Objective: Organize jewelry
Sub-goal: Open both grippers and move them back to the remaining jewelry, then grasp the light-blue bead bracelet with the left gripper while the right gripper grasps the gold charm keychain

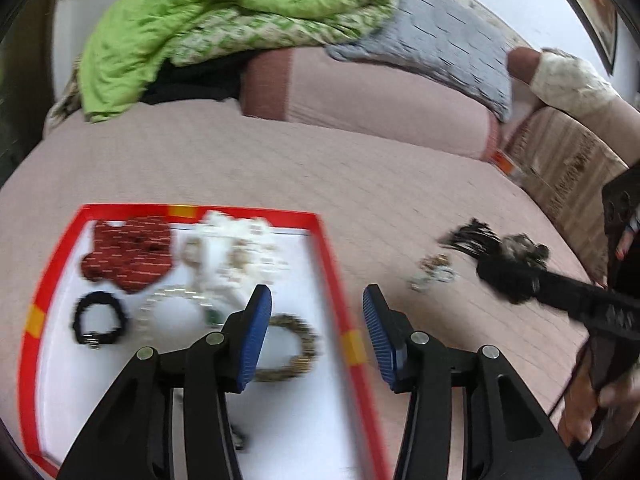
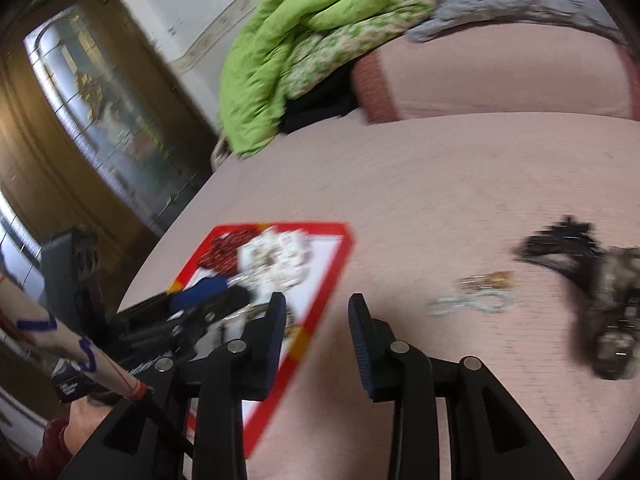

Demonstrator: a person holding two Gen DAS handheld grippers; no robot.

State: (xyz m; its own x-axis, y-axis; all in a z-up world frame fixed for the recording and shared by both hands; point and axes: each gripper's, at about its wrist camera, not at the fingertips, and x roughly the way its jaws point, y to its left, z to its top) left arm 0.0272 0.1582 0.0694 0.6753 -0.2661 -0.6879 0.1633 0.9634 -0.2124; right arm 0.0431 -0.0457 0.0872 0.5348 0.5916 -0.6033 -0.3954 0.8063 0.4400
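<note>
A red-rimmed white tray (image 1: 334,264) lies on the pink bedspread. It holds a red beaded piece (image 1: 128,254), white earring cards (image 1: 232,248), a black bracelet (image 1: 100,318), a clear bead bracelet (image 1: 168,300) and a bronze bead bracelet (image 1: 296,344). My left gripper (image 1: 316,300) is open and empty over the tray's right rim. To the right, loose on the bed, lie a silver chain (image 2: 472,304), a gold piece (image 2: 486,280), black cords (image 2: 560,244) and a mottled tangle (image 2: 616,312). My right gripper (image 2: 316,308) is open and empty between the tray (image 2: 340,254) and the chain.
A green quilt (image 1: 192,12), a grey pillow (image 1: 440,28) and a pink bolster (image 1: 380,96) lie at the bed's far end. A cardboard box (image 1: 568,160) stands at the right. A wooden cabinet with a glass door (image 2: 92,120) stands left of the bed.
</note>
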